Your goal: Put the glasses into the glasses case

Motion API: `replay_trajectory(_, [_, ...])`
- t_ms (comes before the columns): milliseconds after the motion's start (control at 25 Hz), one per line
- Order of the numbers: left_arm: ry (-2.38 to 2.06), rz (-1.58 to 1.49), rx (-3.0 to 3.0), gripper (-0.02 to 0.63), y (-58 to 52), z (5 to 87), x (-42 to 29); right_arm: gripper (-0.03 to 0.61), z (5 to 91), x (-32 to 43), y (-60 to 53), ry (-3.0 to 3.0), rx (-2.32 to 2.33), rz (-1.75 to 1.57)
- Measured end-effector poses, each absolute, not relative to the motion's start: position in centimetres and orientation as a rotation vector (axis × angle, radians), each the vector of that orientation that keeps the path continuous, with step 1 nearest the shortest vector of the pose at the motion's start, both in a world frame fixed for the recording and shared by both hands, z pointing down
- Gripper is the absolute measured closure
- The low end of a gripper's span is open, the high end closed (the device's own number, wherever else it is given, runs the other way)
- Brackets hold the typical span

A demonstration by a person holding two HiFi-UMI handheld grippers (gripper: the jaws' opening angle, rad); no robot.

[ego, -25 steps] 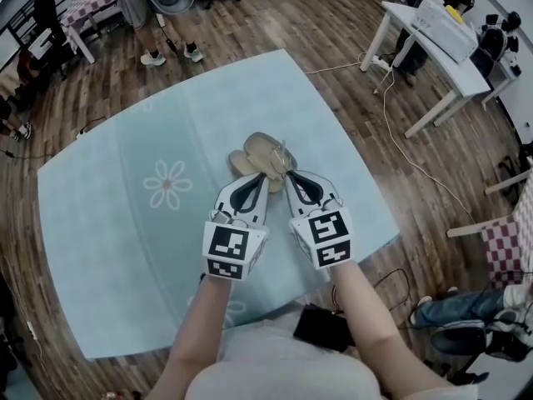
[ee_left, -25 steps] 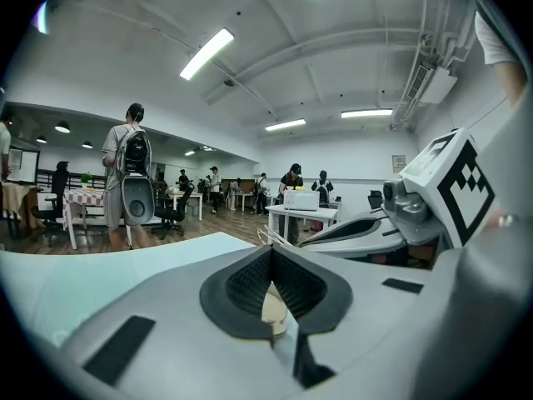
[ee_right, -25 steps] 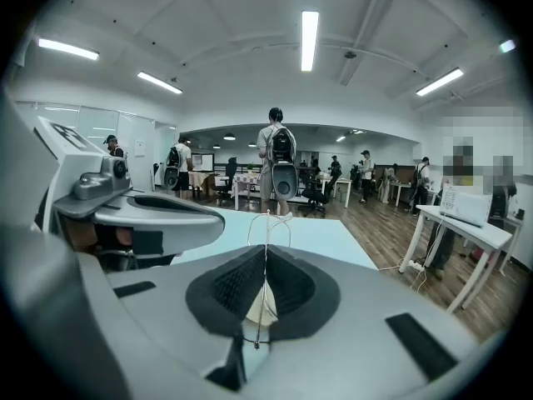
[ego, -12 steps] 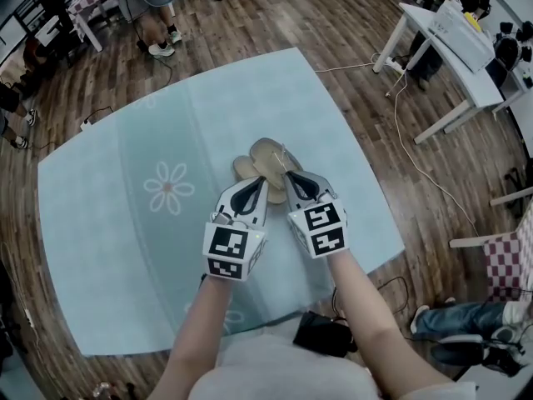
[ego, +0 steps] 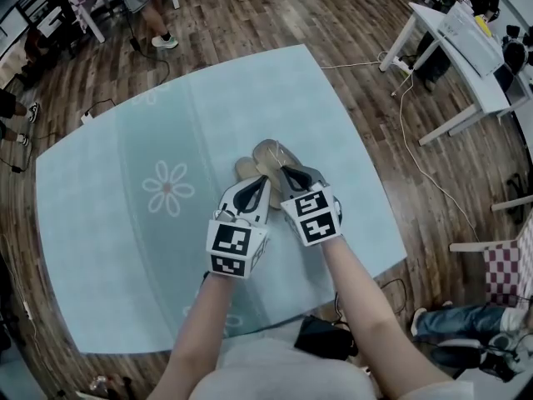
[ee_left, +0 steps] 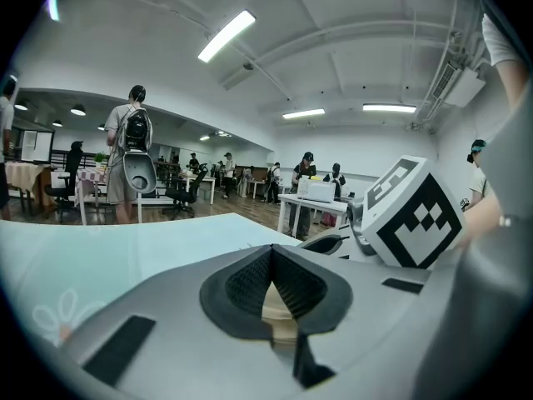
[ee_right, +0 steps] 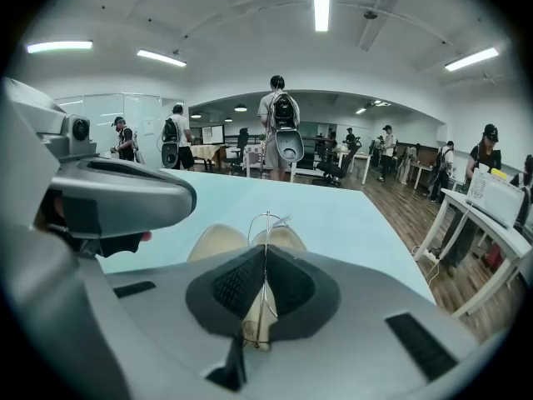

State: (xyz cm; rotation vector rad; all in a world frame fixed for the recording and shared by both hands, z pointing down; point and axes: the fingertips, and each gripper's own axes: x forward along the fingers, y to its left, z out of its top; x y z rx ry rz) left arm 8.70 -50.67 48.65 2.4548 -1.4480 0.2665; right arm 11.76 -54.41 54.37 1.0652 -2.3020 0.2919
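On my head view, the left gripper (ego: 252,187) and right gripper (ego: 286,174) sit side by side over the teal tablecloth (ego: 125,190). Their tips are at the open beige glasses case (ego: 268,152) near the table's middle.

In the left gripper view I see its jaws drawn together, pinching the case's beige edge.

In the right gripper view the jaws are closed narrowly on the thin wire glasses (ee_right: 265,223). These stand upright between the pads, with the case's two halves just beyond.
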Motion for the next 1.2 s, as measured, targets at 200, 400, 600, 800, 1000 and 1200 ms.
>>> replay_trajectory(200, [-1.447,0.280,2.443,0.606,-51.2,49.0,8.6,0.568,55.7,11.3,-55.1,-2.265,1.015,0.290])
replay_trajectory(400, [-1.451,0.290,2.428,0.606,-51.4,49.5,8.6,0.568,57.3,11.3,-55.8,-2.228,0.986,0.309])
replay_trajectory(600, [-1.451,0.303,2.422,0.606,-51.5,49.8,8.3,0.566,58.5,11.2,-56.4,-2.194,0.975,0.322])
replay_trajectory(800, [-1.444,0.314,2.422,0.606,-51.5,50.1,8.0,0.566,59.5,10.8,-56.8,-2.150,0.935,0.321])
replay_trajectory(1000, [-1.429,0.323,2.428,0.606,-51.4,50.2,8.4,0.566,59.9,10.7,-56.9,-2.132,0.887,0.329])
replay_trajectory(1200, [-1.430,0.327,2.428,0.606,-51.2,50.1,8.1,0.566,59.7,10.6,-56.7,-2.134,0.905,0.310])
